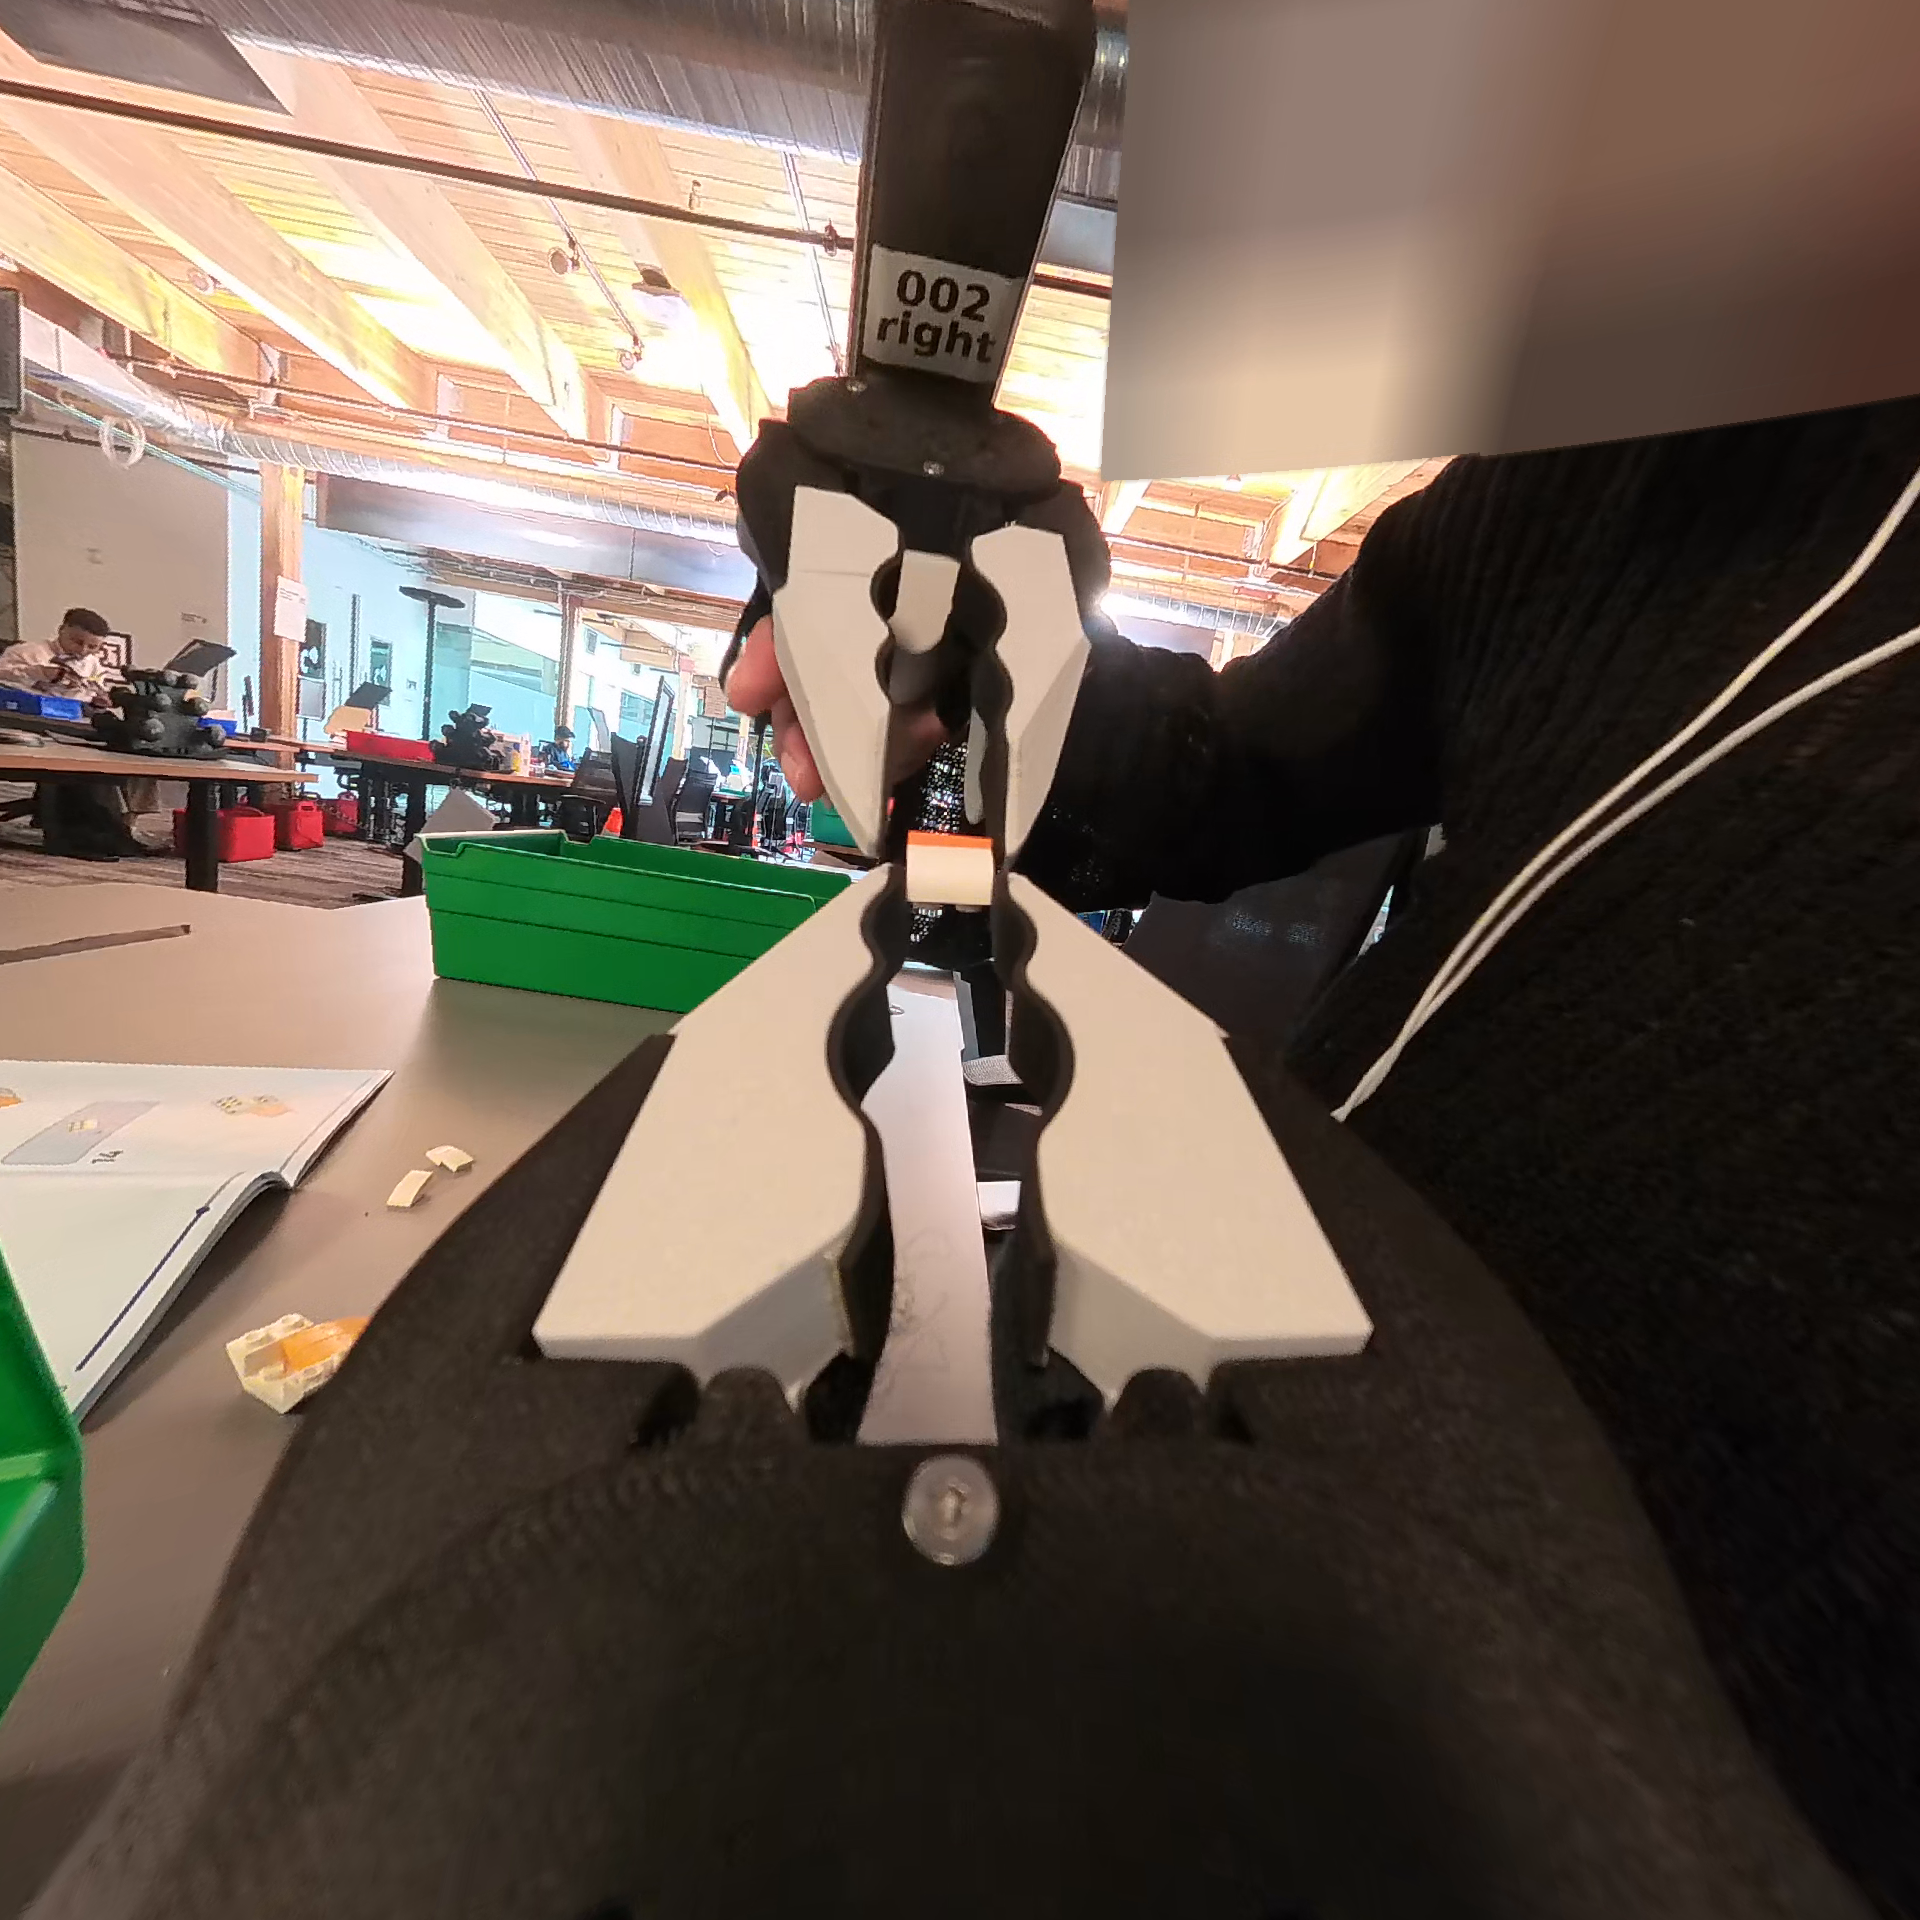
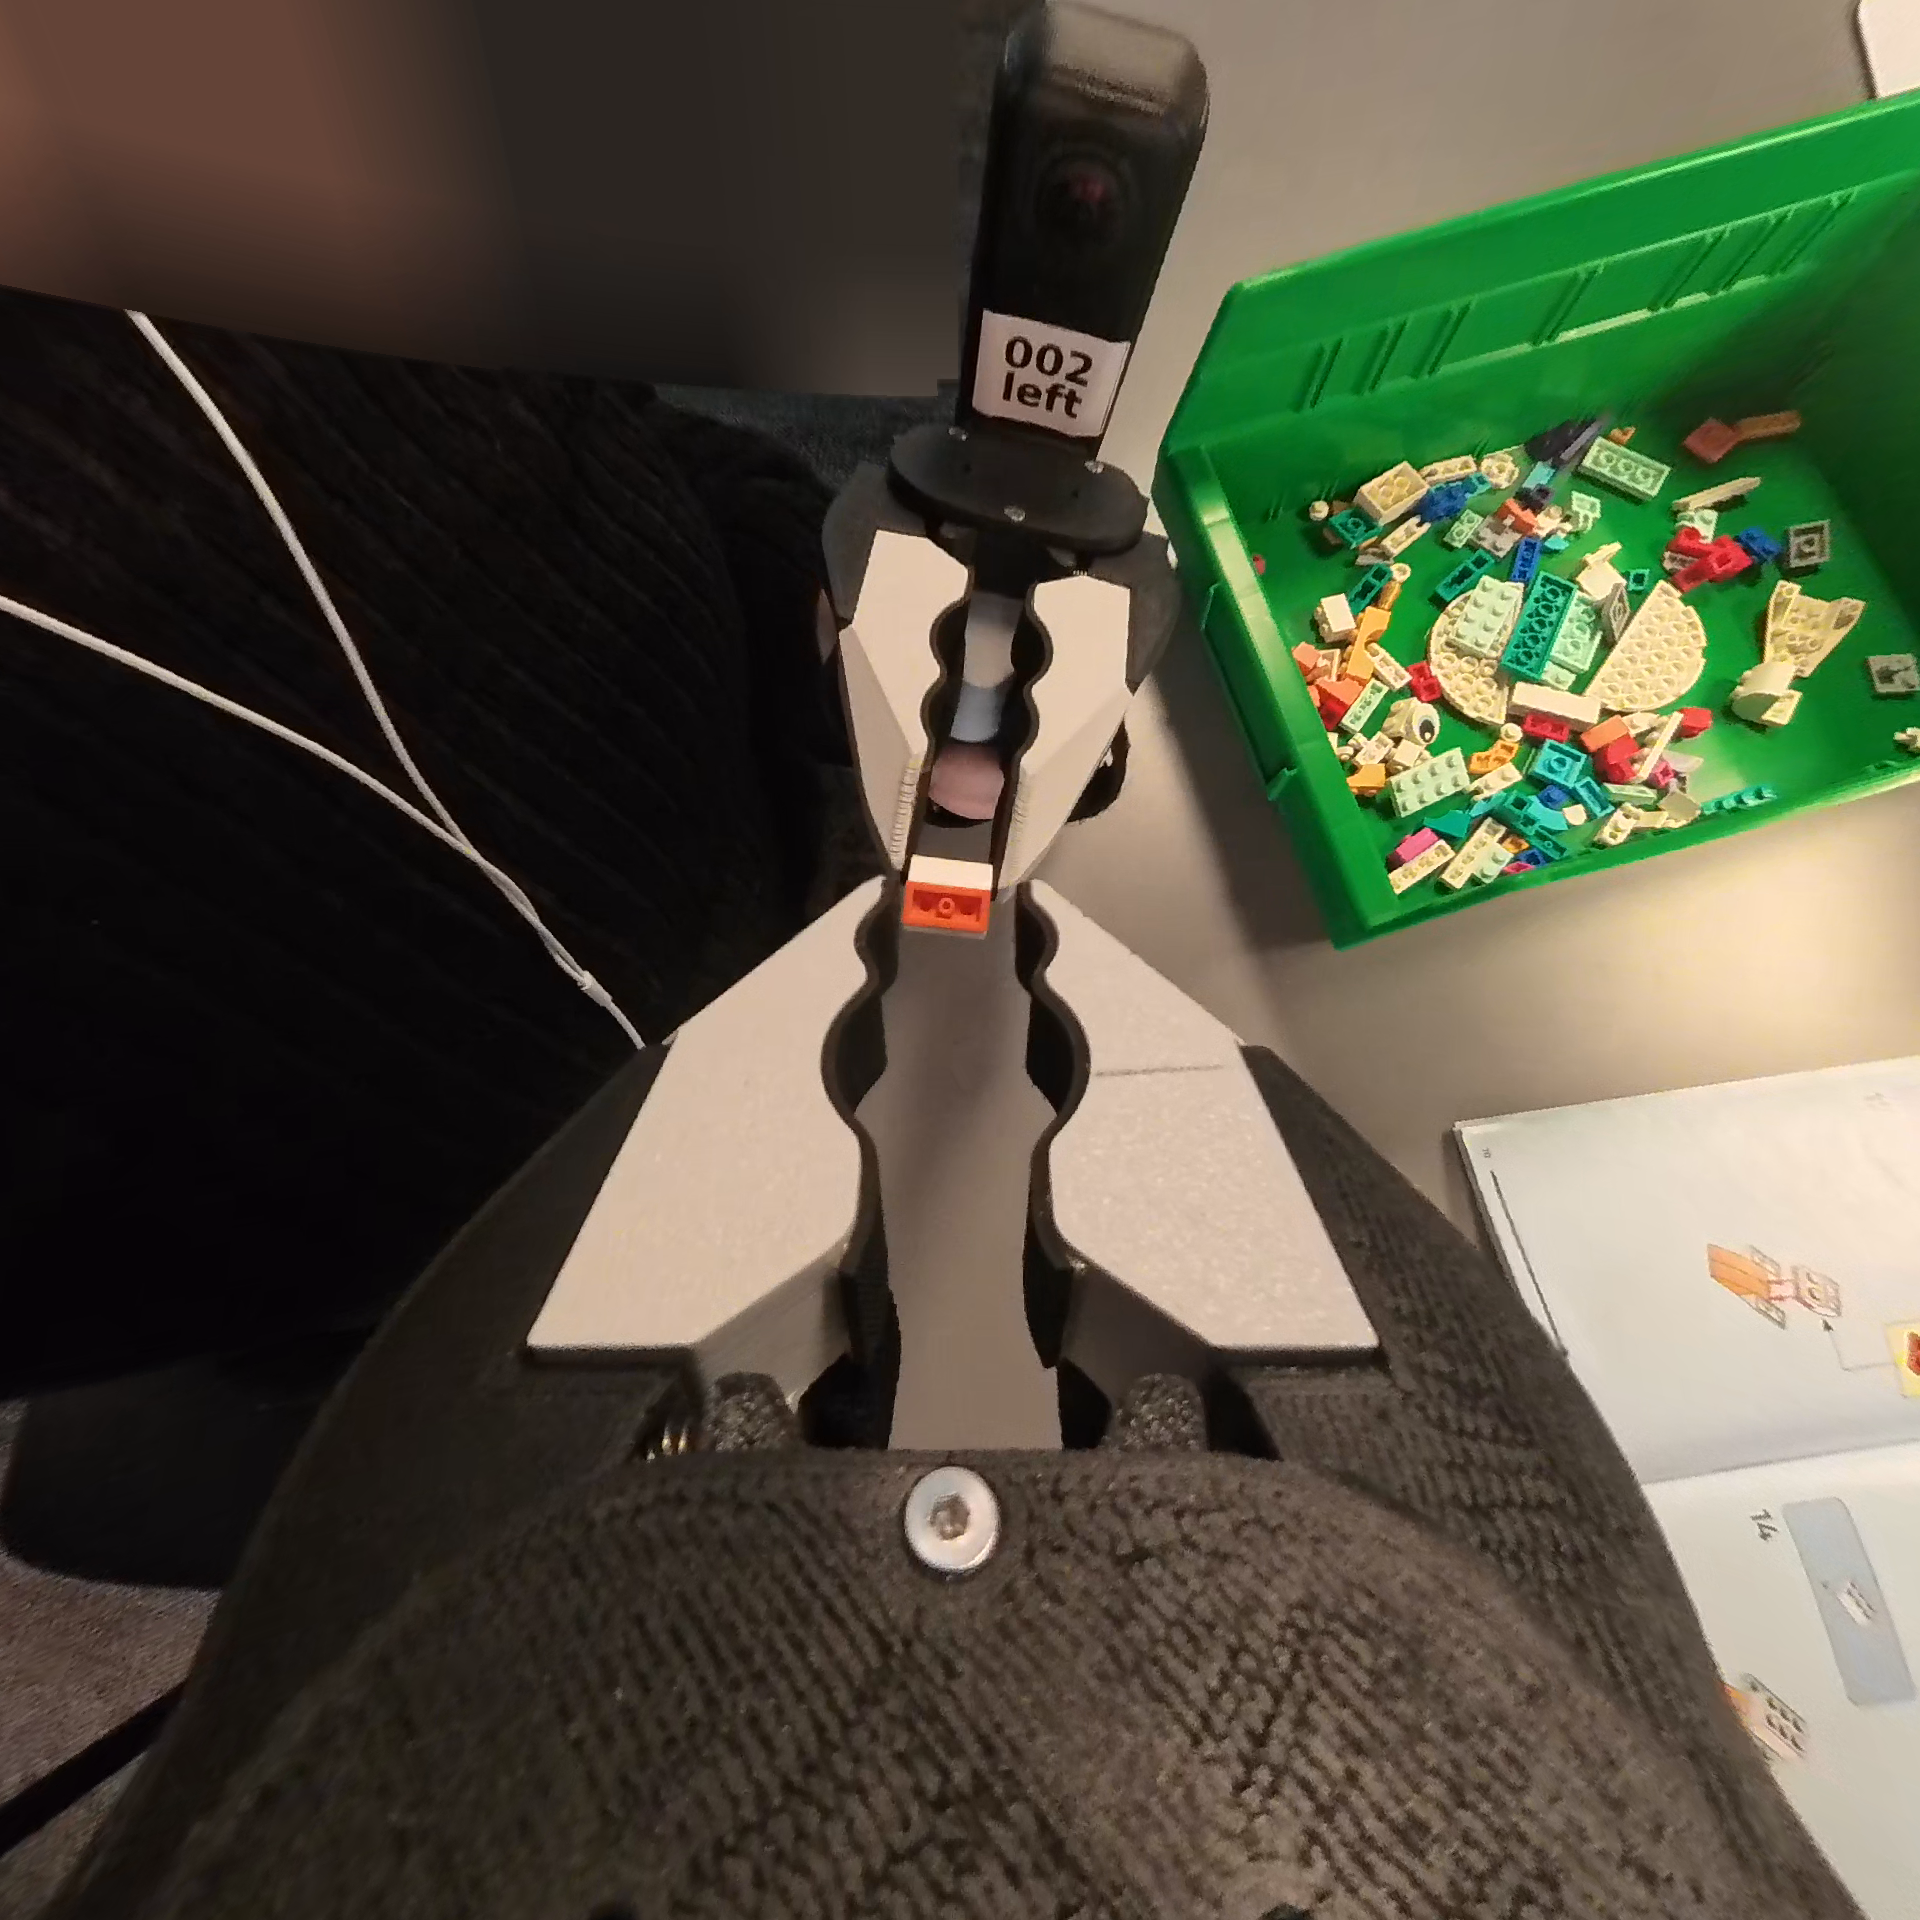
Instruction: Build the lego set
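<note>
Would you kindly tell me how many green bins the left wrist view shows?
2: one green bin sits beyond the booklet; another is cut off at the lower left edge. Others may be hidden.

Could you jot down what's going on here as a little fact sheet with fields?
Setting: grey tabletop
Held piece: small stacked orange-and-white plastic brick, lifted off the table
Left hand-held gripper: closed on the brick's white part
Right hand-held gripper: tips meeting the same brick at its orange end
Parts supply: green plastic bin filled with loose multicoloured bricks
Guide: open paper instruction booklet lying flat
Loose bits: two small cream curved pieces beside the booklet
</note>
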The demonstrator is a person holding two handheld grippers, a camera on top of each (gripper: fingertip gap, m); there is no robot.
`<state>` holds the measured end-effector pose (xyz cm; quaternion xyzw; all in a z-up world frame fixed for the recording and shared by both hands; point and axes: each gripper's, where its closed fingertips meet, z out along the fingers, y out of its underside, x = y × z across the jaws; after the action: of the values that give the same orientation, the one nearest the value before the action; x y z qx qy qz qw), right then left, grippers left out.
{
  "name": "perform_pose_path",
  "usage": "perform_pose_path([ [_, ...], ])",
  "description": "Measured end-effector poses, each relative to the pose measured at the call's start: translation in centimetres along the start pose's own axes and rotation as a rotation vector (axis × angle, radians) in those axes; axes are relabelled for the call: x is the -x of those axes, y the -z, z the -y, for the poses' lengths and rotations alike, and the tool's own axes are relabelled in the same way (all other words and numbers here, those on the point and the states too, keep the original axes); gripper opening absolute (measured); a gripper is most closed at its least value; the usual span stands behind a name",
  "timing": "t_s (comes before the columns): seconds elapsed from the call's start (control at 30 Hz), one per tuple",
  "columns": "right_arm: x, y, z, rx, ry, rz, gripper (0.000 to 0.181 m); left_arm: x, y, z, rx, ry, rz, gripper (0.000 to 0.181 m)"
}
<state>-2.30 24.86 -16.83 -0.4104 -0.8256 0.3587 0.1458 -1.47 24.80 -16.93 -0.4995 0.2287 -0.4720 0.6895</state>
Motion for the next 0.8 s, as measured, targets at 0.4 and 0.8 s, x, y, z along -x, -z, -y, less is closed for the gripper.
perform_pose_path([
  [0.4,-6.4,1.0,-1.1,0.201,0.436,-0.641,0.053,4.9,0.5,2.7,-0.116,0.205,0.225,0.015],
  [0.8,-8.2,0.9,1.0,0.358,0.805,-0.986,0.018,5.6,0.1,3.3,-0.121,0.207,0.292,0.015],
])
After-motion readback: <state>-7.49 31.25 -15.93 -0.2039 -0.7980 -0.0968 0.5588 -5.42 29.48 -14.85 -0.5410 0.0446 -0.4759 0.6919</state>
